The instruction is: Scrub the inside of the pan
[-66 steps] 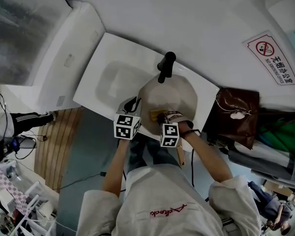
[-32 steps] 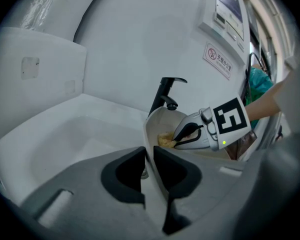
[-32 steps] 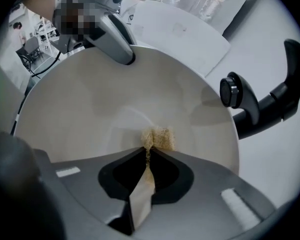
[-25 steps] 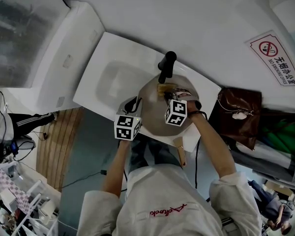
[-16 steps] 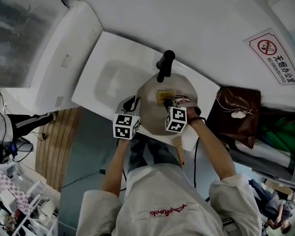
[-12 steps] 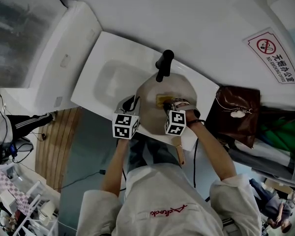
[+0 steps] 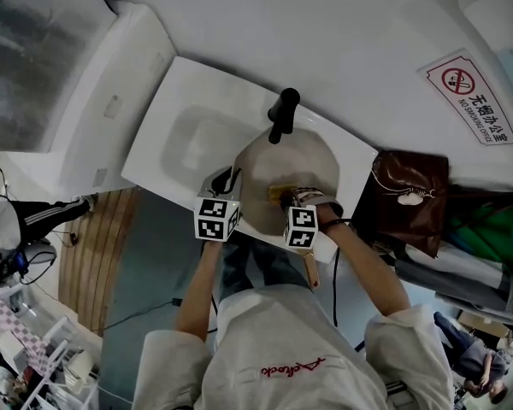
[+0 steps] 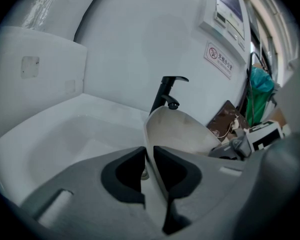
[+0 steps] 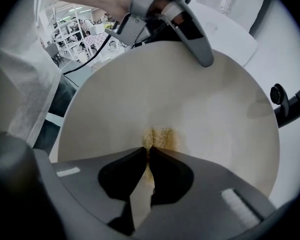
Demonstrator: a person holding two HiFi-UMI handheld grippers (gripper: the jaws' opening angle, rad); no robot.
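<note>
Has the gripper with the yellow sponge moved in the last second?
Yes. The right gripper has slid away from the faucet, toward the near rim of the pan.

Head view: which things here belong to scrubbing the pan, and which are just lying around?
In the job:
- pan, its rim gripped by the left tongs
- yellow sponge, gripped in the right tongs against the pan's inside
- sink under the pan

Lying about:
- brown bag beside the sink
- no-smoking sign on the wall
</note>
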